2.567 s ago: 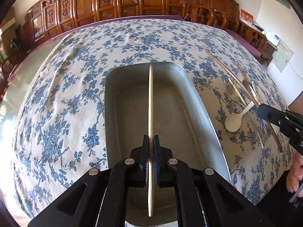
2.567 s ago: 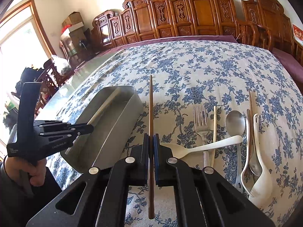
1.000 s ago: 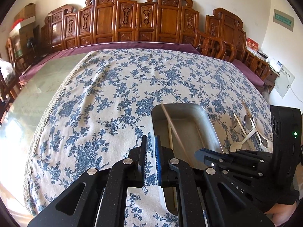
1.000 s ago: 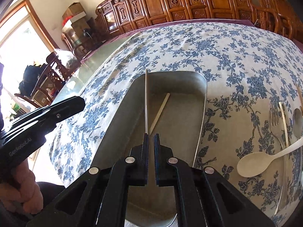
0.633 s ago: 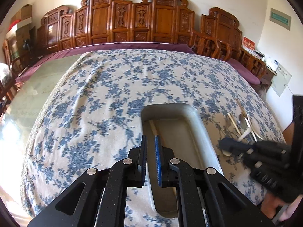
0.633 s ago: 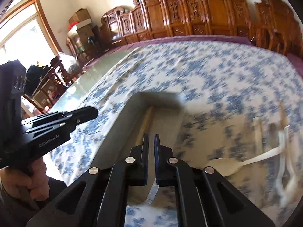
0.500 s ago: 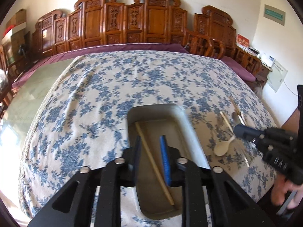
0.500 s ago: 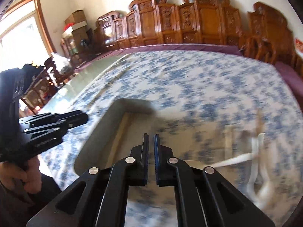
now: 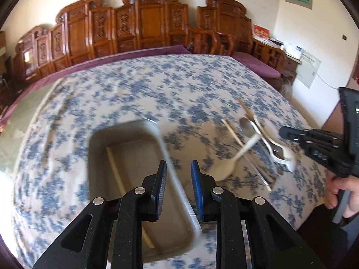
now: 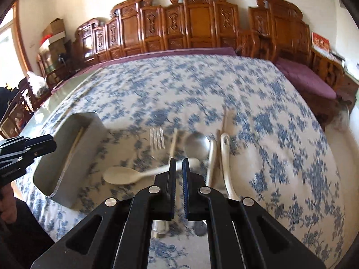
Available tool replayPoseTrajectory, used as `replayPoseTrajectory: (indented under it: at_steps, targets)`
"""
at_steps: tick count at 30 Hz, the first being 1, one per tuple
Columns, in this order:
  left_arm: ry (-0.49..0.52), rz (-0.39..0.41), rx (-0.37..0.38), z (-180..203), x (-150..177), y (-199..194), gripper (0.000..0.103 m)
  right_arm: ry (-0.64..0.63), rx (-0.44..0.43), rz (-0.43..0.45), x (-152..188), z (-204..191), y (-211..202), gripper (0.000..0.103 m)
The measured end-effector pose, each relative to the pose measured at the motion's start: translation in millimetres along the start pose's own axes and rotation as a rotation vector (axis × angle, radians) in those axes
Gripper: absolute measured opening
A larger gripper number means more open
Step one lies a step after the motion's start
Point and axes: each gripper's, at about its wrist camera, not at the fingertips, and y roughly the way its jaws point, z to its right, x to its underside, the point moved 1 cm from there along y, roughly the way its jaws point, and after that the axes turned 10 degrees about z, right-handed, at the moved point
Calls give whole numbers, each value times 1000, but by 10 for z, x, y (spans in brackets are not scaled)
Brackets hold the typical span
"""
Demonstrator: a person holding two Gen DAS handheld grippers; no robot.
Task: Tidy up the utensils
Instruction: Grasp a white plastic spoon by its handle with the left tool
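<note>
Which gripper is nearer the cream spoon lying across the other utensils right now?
Right. The right gripper hovers directly over the cream spoon's handle among the loose utensils. The left gripper hangs over the tray's right rim, with the spoon off to its right.

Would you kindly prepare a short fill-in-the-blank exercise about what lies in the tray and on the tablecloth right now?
1. The chopsticks lie inside the grey ____.
2. The cream spoon rests on the blue-flowered ____, between the tray and the right gripper.
3. The fork has its tines pointing ____ from the right wrist camera.
4. The right gripper's jaws are shut and hold ____.

Missing words: tray; tablecloth; away; nothing
</note>
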Motion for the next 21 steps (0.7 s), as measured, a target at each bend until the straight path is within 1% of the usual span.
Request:
replayPoseTrajectory:
  at_steps: [3, 9, 16, 21]
  targets:
    - [26, -30, 23, 180, 65, 88, 21, 14, -6, -19, 72, 83, 61, 7]
    - [99, -85, 38, 508, 154, 294, 21, 50, -29, -32, 138, 216, 103, 7]
    - [212, -162, 0, 749, 224, 563, 21, 92, -49, -27, 121, 328, 99, 7]
    - [247, -190, -12, 861, 182, 721, 21, 110, -67, -16, 96, 340, 80, 7]
